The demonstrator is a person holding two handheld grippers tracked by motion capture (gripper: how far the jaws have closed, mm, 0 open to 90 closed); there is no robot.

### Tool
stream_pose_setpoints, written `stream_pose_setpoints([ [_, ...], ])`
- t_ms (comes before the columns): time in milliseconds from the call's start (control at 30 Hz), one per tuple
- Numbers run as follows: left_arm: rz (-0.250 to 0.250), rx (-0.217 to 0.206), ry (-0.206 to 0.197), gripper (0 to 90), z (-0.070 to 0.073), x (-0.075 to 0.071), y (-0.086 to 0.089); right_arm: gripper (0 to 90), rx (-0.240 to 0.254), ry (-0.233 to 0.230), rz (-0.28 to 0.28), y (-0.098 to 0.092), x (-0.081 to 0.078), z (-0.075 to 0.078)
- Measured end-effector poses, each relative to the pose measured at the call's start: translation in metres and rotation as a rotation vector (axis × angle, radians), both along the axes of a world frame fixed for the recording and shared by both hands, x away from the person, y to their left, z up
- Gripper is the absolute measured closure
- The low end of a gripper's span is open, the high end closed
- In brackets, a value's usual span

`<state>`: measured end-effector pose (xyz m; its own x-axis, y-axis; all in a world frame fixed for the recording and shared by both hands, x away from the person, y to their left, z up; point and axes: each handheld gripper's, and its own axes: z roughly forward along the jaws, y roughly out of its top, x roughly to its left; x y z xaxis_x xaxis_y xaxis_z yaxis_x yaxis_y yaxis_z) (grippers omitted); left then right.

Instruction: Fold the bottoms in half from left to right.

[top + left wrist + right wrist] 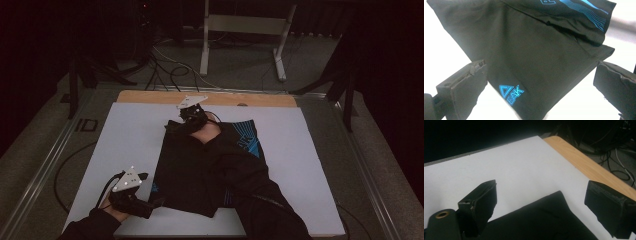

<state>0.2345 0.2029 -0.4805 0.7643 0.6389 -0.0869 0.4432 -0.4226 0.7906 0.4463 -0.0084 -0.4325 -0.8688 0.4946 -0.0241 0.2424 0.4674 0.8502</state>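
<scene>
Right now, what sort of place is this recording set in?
Probably a lab or recording studio: a white-topped work table with a wooden edge, loose black cables on the grey carpeted floor, and a white metal stand against dark surroundings.

black garment: partly hidden under sleeve | lettering cut off at top edge, left gripper view

The black garment bears a blue logo reading "PEAK"
</scene>
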Motion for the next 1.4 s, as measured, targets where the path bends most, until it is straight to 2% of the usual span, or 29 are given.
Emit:
stream_pose_setpoints([
  [100,-0.012,0.010,0.003,0.0,-0.002,0.000,-0.001,10.8,-0.006,0.013,-0.006,0.004,0.002,-0.008],
  [167,-0.034,0.022,0.021,0.0,-0.004,0.001,-0.001,10.8,-0.001,0.031,-0.007,0.007,0.003,-0.014],
  [267,-0.052,0.031,0.086,0.0,-0.009,0.003,-0.002,10.8,-0.013,0.045,-0.005,0.011,0.003,-0.020],
  [367,-0.059,0.069,0.135,0.0,-0.011,0.004,-0.004,10.8,-0.030,0.042,0.000,0.013,0.004,-0.025],
  [467,-0.071,0.097,0.146,0.0,-0.012,0.004,-0.004,10.8,-0.026,0.049,-0.003,0.016,0.006,-0.030],
  [567,-0.066,0.147,0.130,0.0,-0.014,0.001,-0.006,10.8,-0.033,0.056,0.001,0.018,0.007,-0.034],
  [633,-0.069,0.156,0.154,1.6,-0.015,0.001,-0.007,10.8,-0.037,0.062,0.000,0.019,0.007,-0.037],
  [733,-0.034,0.170,0.174,4.7,-0.017,0.003,-0.006,10.8,-0.045,0.066,0.004,0.021,0.007,-0.040],
  [833,-0.005,0.205,0.188,11.4,-0.018,0.005,-0.004,10.8,-0.045,0.065,0.006,0.023,0.007,-0.042],
  [1000,-0.001,0.228,0.200,24.0,-0.022,0.005,-0.005,10.8,-0.056,0.061,0.005,0.023,0.009,-0.043],
  [1033,0.001,0.241,0.203,28.8,-0.023,0.005,-0.005,10.8,-0.056,0.063,0.003,0.023,0.010,-0.043],
  [1167,0.002,0.242,0.215,34.6,-0.025,0.006,-0.007,10.8,-0.056,0.063,-0.006,0.022,0.012,-0.043],
  [1233,0.016,0.259,0.199,42.4,-0.024,0.006,-0.007,10.8,-0.050,0.071,-0.009,0.022,0.011,-0.044],
  [1400,0.018,0.266,0.199,58.3,-0.023,0.006,-0.010,10.8,-0.057,0.066,-0.005,0.023,0.012,-0.045],
])
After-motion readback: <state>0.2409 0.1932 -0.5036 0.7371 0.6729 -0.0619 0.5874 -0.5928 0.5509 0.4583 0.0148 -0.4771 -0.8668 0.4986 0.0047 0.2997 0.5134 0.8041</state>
